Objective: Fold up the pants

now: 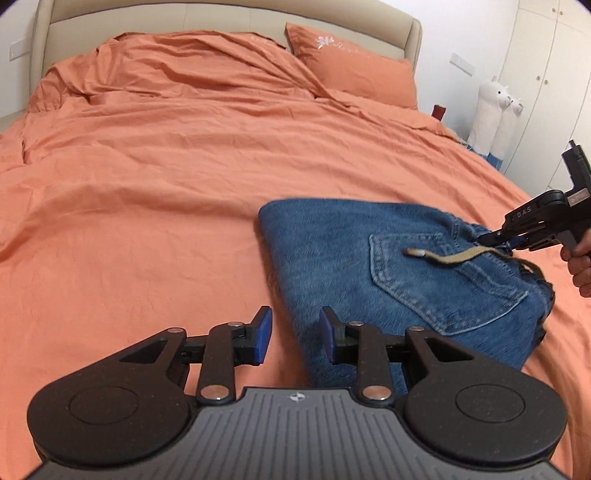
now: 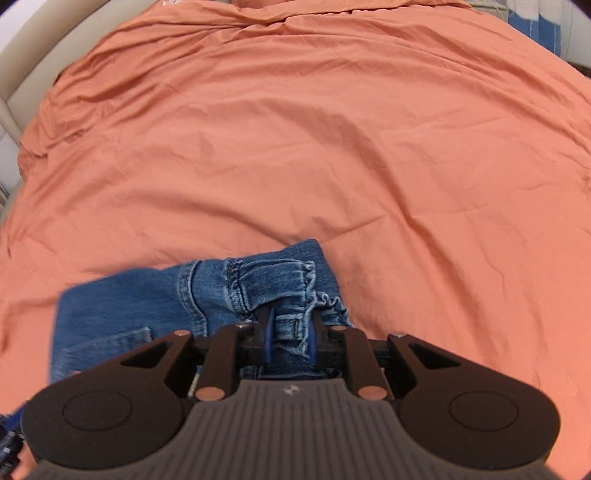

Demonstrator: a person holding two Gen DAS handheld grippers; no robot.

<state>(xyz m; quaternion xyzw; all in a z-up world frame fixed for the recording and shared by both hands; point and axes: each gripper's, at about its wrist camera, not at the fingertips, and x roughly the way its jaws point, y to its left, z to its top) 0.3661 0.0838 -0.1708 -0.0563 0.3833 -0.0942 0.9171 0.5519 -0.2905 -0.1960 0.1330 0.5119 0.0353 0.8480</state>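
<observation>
Folded blue jeans [image 1: 332, 251] lie on the orange bed cover [image 1: 147, 184], back pocket [image 1: 436, 284] up, with a beige drawstring [image 1: 454, 256] across it. My left gripper [image 1: 295, 336] is open and empty; it hovers over the fold's near left edge, its right finger above denim. At the far right, a hand [image 1: 580, 258] holds my right gripper [image 1: 493, 238] at the waistband. In the right wrist view the bunched waistband [image 2: 291, 325] of the jeans [image 2: 147, 306] stands between the blue pads [image 2: 269, 339] of my right gripper [image 2: 291, 339], whose jaws are parted and do not clamp it.
Orange bedding [image 2: 332, 147] spreads wide beyond the jeans, rumpled toward a beige headboard [image 1: 221, 18]. An orange pillow [image 1: 354, 66] lies at the back right. White plush toys [image 1: 495, 110] and white cabinets [image 1: 546, 55] stand past the bed's right side.
</observation>
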